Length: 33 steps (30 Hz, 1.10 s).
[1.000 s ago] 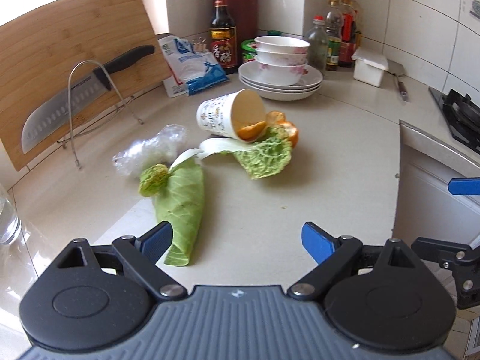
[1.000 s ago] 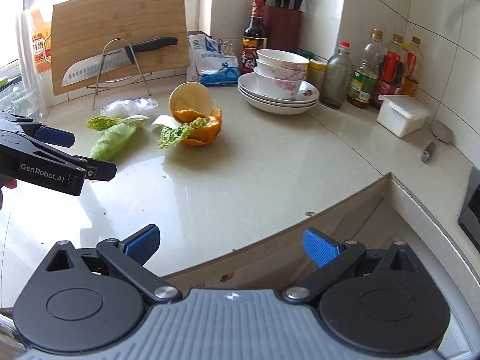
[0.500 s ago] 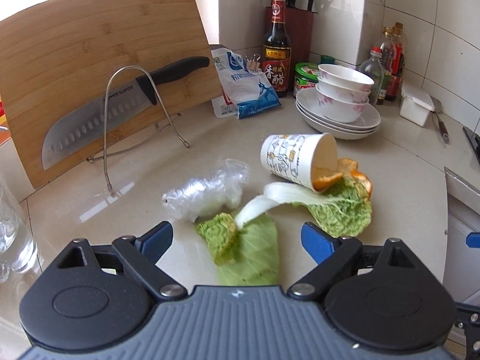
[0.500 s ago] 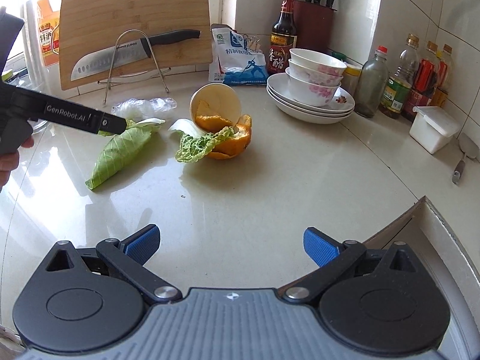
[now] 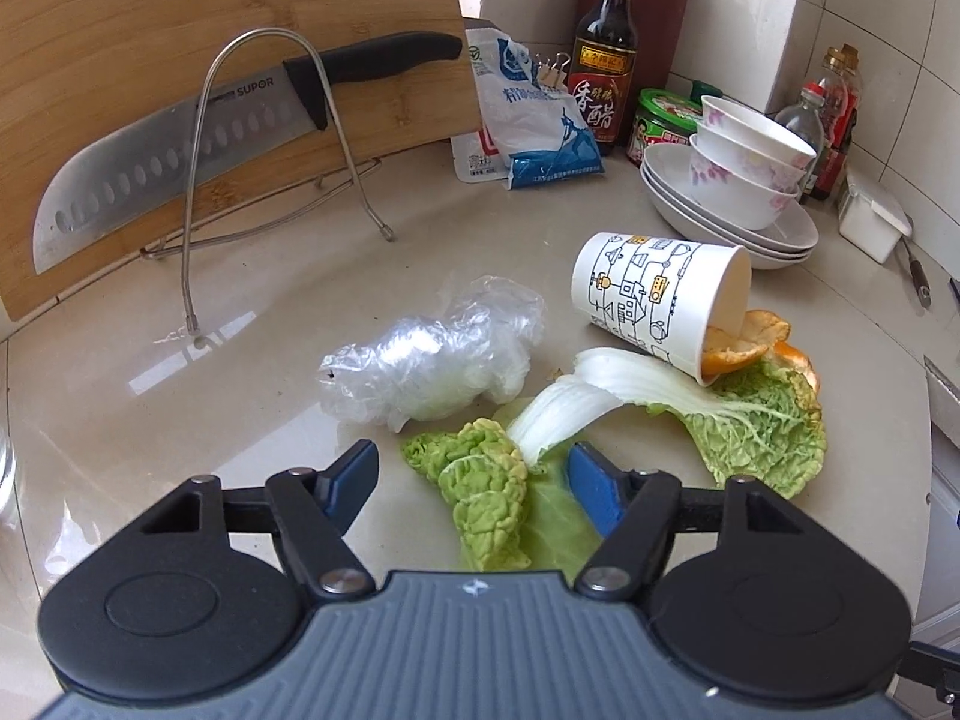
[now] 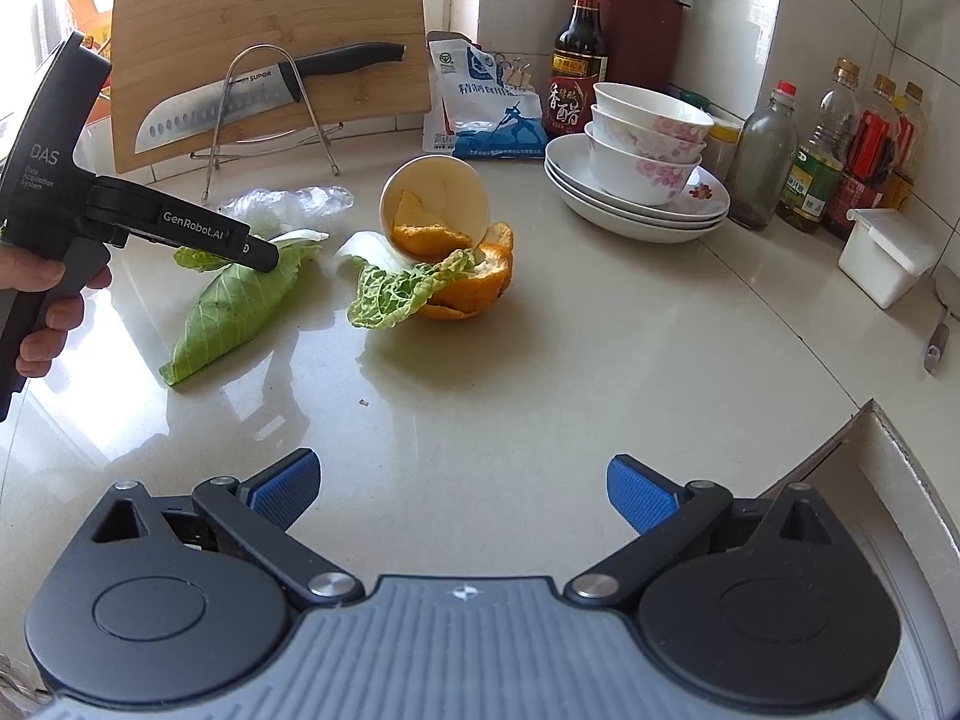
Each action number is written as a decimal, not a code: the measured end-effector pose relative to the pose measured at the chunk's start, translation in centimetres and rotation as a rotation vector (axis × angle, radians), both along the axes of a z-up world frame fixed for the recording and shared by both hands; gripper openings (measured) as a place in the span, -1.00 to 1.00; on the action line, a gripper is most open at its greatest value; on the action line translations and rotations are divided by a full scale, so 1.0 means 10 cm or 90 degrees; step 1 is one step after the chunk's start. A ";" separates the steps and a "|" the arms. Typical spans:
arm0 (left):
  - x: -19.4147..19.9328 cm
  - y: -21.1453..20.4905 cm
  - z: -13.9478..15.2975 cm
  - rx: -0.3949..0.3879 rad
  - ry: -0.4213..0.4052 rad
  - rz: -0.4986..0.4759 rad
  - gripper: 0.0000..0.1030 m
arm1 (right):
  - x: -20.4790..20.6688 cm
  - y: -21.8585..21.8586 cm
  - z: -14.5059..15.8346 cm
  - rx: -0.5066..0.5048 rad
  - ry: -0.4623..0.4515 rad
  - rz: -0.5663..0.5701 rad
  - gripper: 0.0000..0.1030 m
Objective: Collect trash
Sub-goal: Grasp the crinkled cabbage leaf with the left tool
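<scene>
A long green cabbage leaf (image 5: pixel 486 498) lies on the counter between the open fingers of my left gripper (image 5: pixel 474 477); it also shows in the right wrist view (image 6: pixel 234 312), with the left gripper (image 6: pixel 264 255) over its far end. Beyond it lie a crumpled clear plastic wrap (image 5: pixel 432 354), a tipped paper cup (image 5: pixel 660 300) with orange peel (image 5: pixel 744 342) at its mouth, and a second frilly leaf (image 5: pixel 744 426). My right gripper (image 6: pixel 459 489) is open and empty above bare counter, well short of the cup (image 6: pixel 435 204) and peel (image 6: pixel 468 282).
A cutting board with a knife (image 5: pixel 198 144) on a wire rack stands at the back left. A salt bag (image 5: pixel 528 126), vinegar bottle (image 5: pixel 603 60), stacked bowls on plates (image 5: pixel 738 192), oil bottles (image 6: pixel 828 150) and a white box (image 6: pixel 888 252) line the back. The counter edge drops off at right (image 6: pixel 870 438).
My left gripper has moved forward and down over the long leaf and its fingers have narrowed around it. My right gripper has moved closer to the trash.
</scene>
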State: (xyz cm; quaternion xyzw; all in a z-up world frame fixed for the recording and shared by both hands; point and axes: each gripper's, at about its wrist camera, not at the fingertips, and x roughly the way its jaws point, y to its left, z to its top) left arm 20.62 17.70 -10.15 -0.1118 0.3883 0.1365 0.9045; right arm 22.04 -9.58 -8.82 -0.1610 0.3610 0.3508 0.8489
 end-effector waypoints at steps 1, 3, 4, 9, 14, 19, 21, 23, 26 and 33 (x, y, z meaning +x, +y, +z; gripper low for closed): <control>0.02 0.01 -0.01 -0.005 0.001 -0.001 0.35 | 0.00 0.01 0.00 0.000 0.001 0.002 1.00; 0.05 0.02 -0.05 -0.020 0.003 -0.007 0.25 | 0.00 0.03 -0.01 -0.001 0.003 0.005 1.00; 0.07 0.03 -0.06 -0.030 0.004 -0.009 0.12 | 0.00 0.03 -0.01 -0.001 0.003 0.007 1.00; 0.05 0.01 -0.04 -0.041 -0.004 -0.013 -0.08 | 0.01 0.05 -0.02 -0.005 0.004 0.009 1.00; 0.02 -0.01 0.04 -0.034 -0.010 -0.022 -0.08 | 0.02 0.05 -0.03 -0.008 0.008 0.010 1.00; 0.08 0.01 0.01 -0.033 -0.006 -0.027 -0.08 | 0.01 0.08 -0.02 -0.006 0.007 0.012 1.00; 0.06 0.01 0.03 -0.032 -0.013 -0.027 -0.15 | 0.00 0.08 -0.02 -0.006 0.005 0.012 1.00; 0.03 -0.01 0.06 -0.029 -0.020 -0.030 -0.31 | 0.00 0.08 -0.03 -0.007 0.007 0.011 1.00; -0.01 -0.02 0.10 -0.032 -0.028 -0.035 -0.47 | 0.00 0.07 -0.03 -0.008 0.009 0.010 1.00; -0.13 -0.06 0.21 -0.020 -0.034 -0.045 -0.52 | 0.01 0.09 0.00 -0.006 0.000 0.019 1.00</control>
